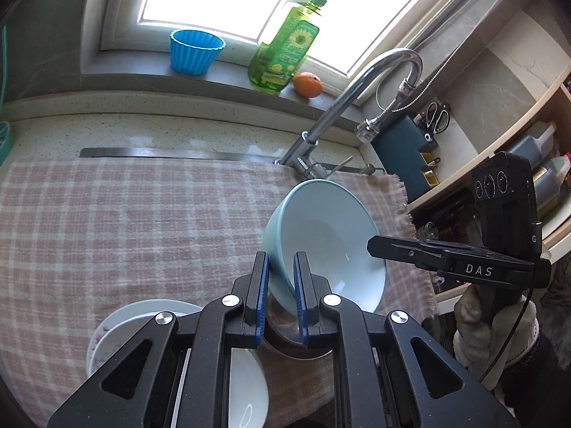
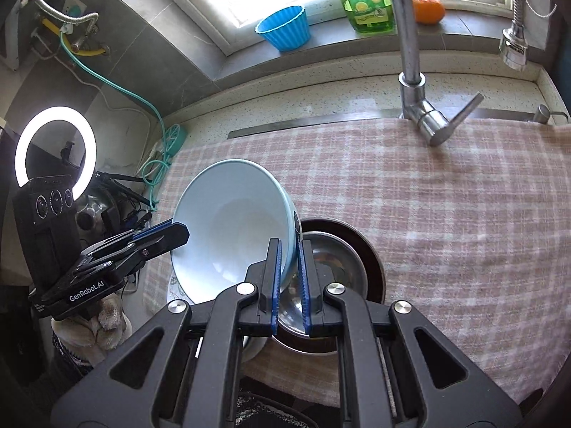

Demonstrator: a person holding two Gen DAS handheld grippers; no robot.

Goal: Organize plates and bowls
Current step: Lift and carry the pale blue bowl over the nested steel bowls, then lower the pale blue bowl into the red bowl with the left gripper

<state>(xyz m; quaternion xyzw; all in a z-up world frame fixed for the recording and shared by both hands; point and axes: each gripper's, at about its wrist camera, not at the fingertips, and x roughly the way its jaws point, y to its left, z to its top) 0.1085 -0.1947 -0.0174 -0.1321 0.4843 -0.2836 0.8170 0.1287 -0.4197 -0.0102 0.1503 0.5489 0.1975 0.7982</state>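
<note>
The left gripper (image 1: 281,292) reaches forward and low over the plaid cloth (image 1: 125,221), its blue pads pinching the rim of a pale blue bowl (image 1: 332,235) that is tilted up on edge with its hollow facing right. The right gripper (image 2: 289,285) comes in from the opposite side and pinches the other wall of the same pale blue bowl (image 2: 232,224) between its pads, so the bowl hangs between the two tools. A gloved hand (image 1: 496,331) grips the right tool's handle. Directly beneath the bowl sits a steel bowl (image 2: 332,260) nested in a dark brown dish (image 2: 371,260) on the cloth. To the left lies a white plate (image 1: 117,324) with a white bowl (image 1: 246,392) on it. Behind, a chrome faucet (image 1: 357,92) arches over the cloth's far edge, close to the bowl's upper rim. On the windowsill stand a blue fluted cup (image 1: 196,51), a green dish-soap bottle (image 1: 282,46) and an orange (image 1: 307,84)
</note>
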